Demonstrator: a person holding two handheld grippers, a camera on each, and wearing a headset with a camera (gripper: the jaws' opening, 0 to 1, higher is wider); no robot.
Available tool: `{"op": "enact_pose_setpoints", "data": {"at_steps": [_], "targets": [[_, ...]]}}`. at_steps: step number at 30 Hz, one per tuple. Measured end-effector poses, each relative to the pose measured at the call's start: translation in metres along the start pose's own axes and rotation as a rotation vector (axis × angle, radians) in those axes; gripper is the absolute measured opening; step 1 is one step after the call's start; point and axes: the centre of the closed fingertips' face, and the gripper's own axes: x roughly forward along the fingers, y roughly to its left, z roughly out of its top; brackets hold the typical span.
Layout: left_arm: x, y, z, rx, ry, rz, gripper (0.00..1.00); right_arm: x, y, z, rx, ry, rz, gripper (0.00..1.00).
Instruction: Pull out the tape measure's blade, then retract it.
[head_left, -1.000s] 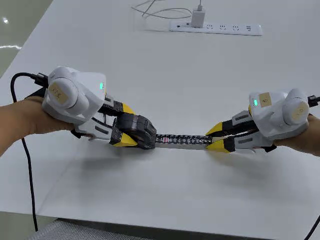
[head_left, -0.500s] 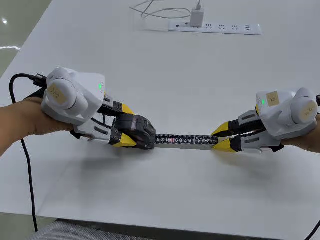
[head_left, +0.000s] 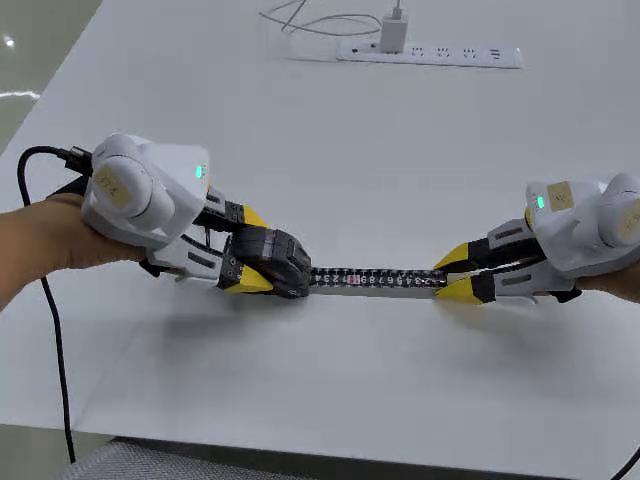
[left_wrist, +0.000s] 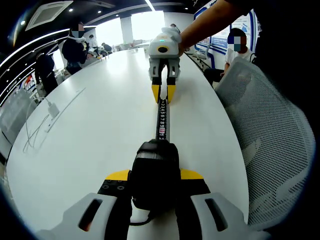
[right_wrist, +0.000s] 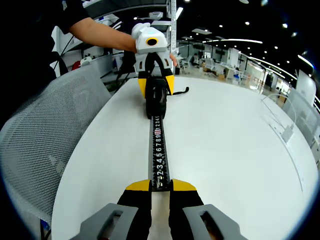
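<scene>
On the wide white table (head_left: 380, 150), towards its near edge, the black, rounded plastic case of the tape measure (head_left: 280, 262) is pinched between the two yellow-tipped jaws of the left gripper (head_left: 252, 250), one jaw on each flat side of the case. A hand holds this gripper from the left, and a black cable (head_left: 40, 290) runs from its back end down over the table edge.

From the case the narrow dark blade with pale printed numbers (head_left: 375, 280) goes out straight to the right, low over the table top. Whether it touches the surface I cannot tell. The free end of the blade sits between the yellow tips of the right gripper (head_left: 450, 275), whose jaws are pressed together on it, one above and one below. The two grippers are well apart, joined by the drawn-out blade alone.

In the right gripper view the numbers run away from the jaws towards the case, and the first digits lie just in front of the tips. In the left gripper view the case fills the space between the jaws, and the blade leads forward to the other gripper.

At the far side of the table lies a long white power strip (head_left: 440, 55) with a white charger (head_left: 395, 35) plugged in, and a thin white cord (head_left: 310, 20) curls beside it. A grey mesh chair back (left_wrist: 270, 135) stands beside the table.
</scene>
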Motion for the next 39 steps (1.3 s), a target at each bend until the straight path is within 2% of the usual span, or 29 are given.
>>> {"op": "enact_pose_setpoints", "data": {"at_steps": [39], "targets": [[0.0, -0.001, 0.0, 0.0, -0.001, 0.002, 0.28, -0.034, -0.004, -0.031, 0.047, 0.03, -0.034, 0.08]]}}
